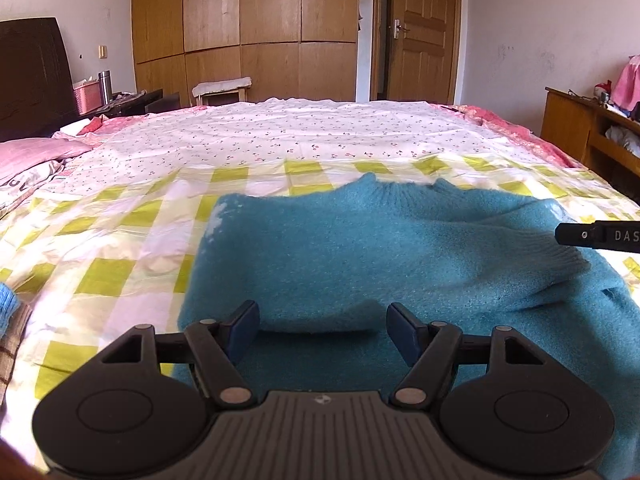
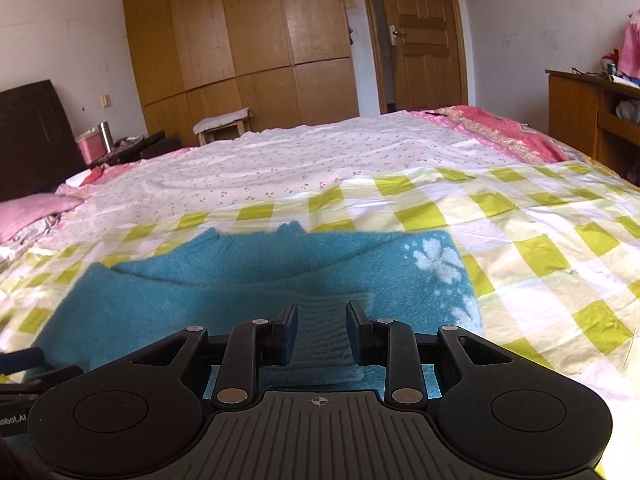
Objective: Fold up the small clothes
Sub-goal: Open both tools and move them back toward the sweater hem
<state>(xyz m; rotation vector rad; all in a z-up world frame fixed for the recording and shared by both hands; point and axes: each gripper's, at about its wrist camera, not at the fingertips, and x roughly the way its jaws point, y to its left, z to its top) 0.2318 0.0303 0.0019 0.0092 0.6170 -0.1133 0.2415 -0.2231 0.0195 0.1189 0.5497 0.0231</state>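
- The left gripper (image 1: 322,330) sat nearest the lens, low over the near edge of the sweater (image 1: 360,248), its jaws released and wide apart, with only blue knit showing in the gap between them.
- The sweater lay on the green-checked sheet (image 1: 104,276) of the bed, sleeves folded in across the body and the collar pointing away toward the wardrobe (image 1: 248,28).
- A pink pillow (image 1: 36,156) rested at the far left of the bed.
- In the left wrist view, one black finger (image 1: 596,235) of the right gripper reached in from the right edge, just above the ribbed cuff.
- The right gripper (image 2: 322,334) hovered over that ribbed cuff (image 2: 322,320), jaws released either side of it and not clamping it.
- White flower marks (image 2: 436,260) showed on the sweater's right side.
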